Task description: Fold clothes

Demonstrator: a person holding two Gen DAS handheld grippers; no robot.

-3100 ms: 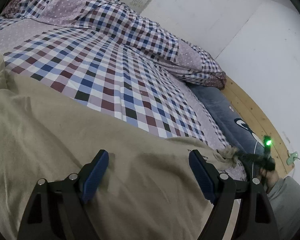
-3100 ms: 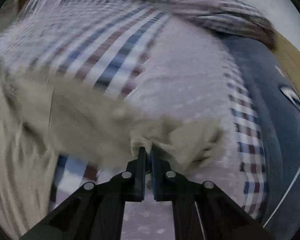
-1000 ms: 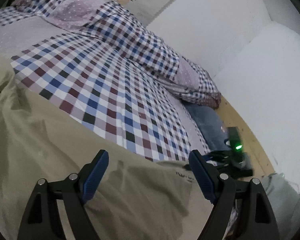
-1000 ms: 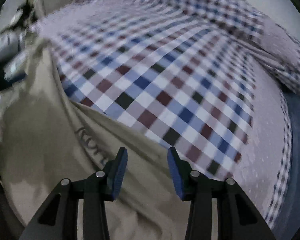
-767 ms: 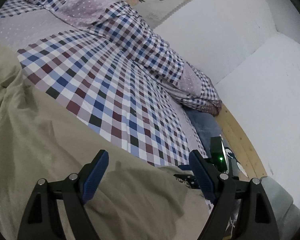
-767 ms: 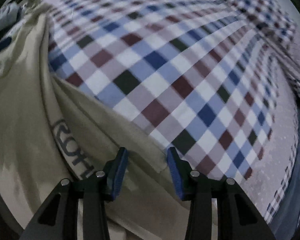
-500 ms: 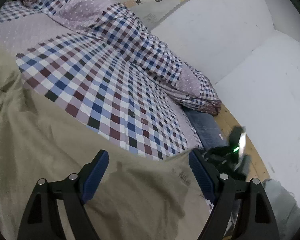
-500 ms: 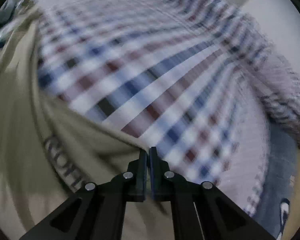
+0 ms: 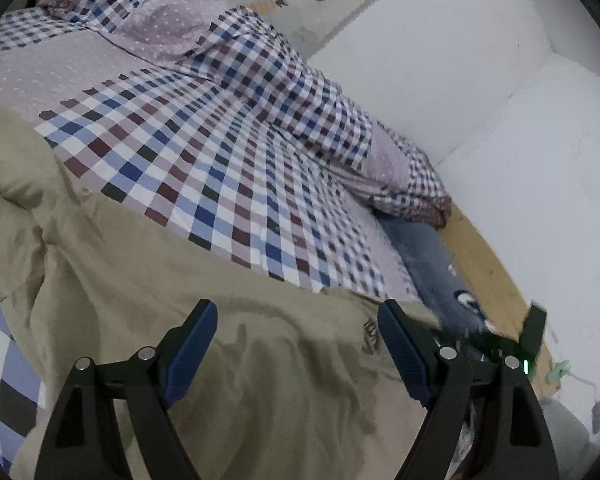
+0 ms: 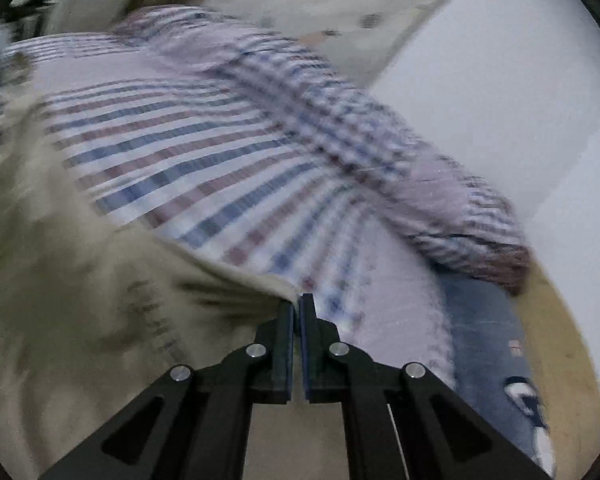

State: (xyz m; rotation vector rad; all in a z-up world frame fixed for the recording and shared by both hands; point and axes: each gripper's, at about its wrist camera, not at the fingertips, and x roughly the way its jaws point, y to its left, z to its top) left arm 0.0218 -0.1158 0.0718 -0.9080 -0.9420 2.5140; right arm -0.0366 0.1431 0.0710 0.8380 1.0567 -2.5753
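Right wrist: checked quilt lies bunched beyond beige garment.

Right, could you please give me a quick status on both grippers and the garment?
Right gripper shut on beige garment edge, jaws just closed. Left gripper open above it, holding nothing. Checked bedsheet beneath; nothing in the way.

- I count one beige garment spread in front of me.
- One checked bedsheet under it.
- One rumpled checked quilt along the far side.
- One blue cushion by the wooden bed edge.
- Two grippers: my left gripper, my right gripper.
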